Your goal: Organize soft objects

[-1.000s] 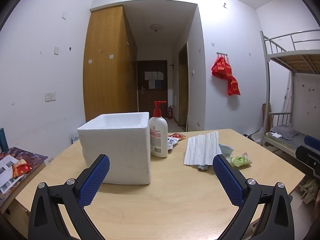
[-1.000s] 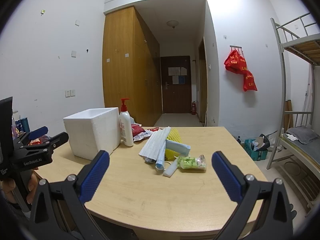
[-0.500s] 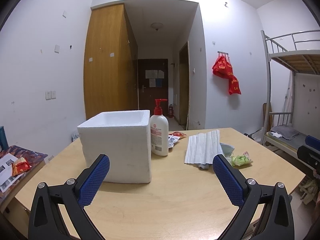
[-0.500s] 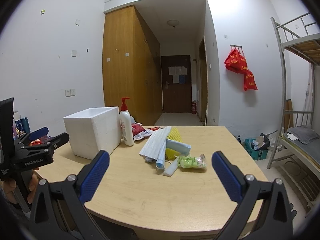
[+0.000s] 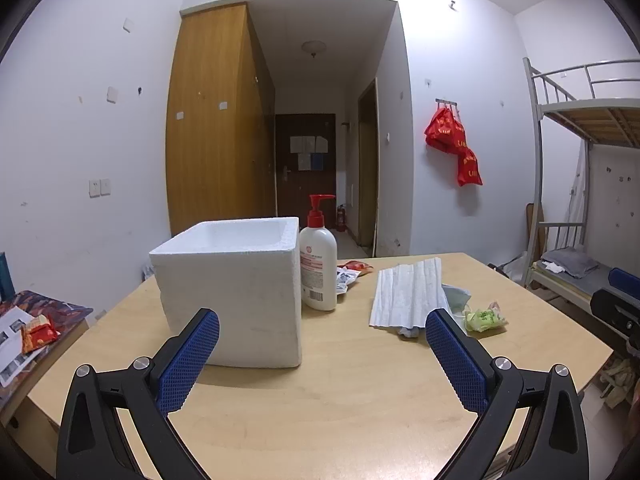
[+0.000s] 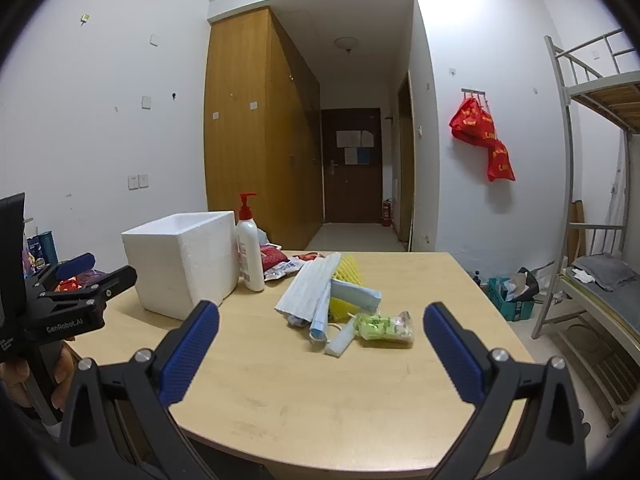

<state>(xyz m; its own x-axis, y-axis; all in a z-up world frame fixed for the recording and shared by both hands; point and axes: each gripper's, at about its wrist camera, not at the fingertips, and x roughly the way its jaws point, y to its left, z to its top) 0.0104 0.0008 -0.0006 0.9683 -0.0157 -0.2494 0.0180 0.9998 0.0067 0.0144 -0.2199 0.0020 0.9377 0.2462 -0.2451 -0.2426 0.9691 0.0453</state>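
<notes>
Worktop (image 6: 280, 392) fills the lower half of both views, light wood, nothing on its near part. White foam box (image 5: 236, 292) sits centre-left in the left wrist view, open top, looks empty from here; likely the bin for the soft stuff. Pump bottle (image 5: 318, 268) stands just beside the box, touching or nearly. Soft pile is centre of the right wrist view: grey pleated mask stack (image 6: 308, 290) leaning over a yellow foam net (image 6: 349, 280), a blue mask (image 6: 354, 294) across it, green snack packet (image 6: 384, 326) at the lower right of the pile, small white tube (image 6: 340, 340) beside it. Red packets (image 6: 274, 258) lie behind the bottle. Step: start of the task, approach phase, nothing picked yet. Next move probably calls for the right gripper (image 6: 320, 354) to go forward and down onto the pile, pinch one item, then carry it left to the box. Right jaws wide apart, empty, touching nothing. Left gripper (image 5: 322, 350) jaws also spread wide, empty, hovering short of the box, clear of it.
</notes>
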